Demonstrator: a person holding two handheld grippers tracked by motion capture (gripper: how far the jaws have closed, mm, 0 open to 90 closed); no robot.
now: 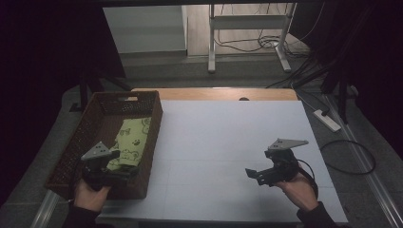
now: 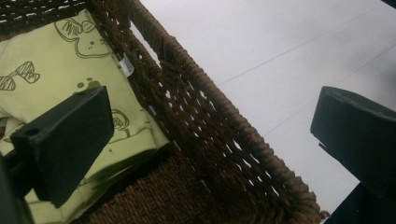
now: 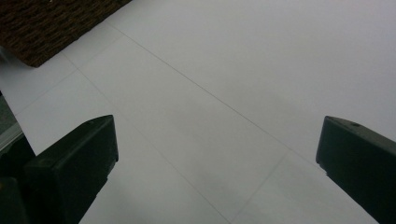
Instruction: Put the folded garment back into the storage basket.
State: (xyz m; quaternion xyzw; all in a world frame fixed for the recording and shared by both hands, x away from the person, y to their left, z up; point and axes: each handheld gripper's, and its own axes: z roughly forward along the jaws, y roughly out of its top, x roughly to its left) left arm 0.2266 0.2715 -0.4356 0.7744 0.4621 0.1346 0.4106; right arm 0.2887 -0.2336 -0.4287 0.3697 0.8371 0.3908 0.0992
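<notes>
A dark brown wicker basket (image 1: 156, 118) stands on the left of the white table top (image 1: 228, 137). A folded light green cloth (image 1: 130, 140) with dark drawings lies inside it. My left gripper (image 1: 124, 173) is at the basket's near right corner. In the left gripper view my left gripper (image 2: 212, 135) is open and straddles the basket wall (image 2: 233, 140), one jaw over the green cloth (image 2: 51, 60) and the other over the table. My right gripper (image 1: 253, 175) hovers over the table's near right part. In the right gripper view it (image 3: 215, 154) is open and holds nothing.
A basket corner (image 3: 46, 28) sits far off in the right gripper view. A wooden strip (image 1: 214, 93) runs along the table's far edge. On the floor to the right lie a power strip (image 1: 327, 120) and a looped cable (image 1: 351, 156). A metal frame (image 1: 247, 33) stands behind.
</notes>
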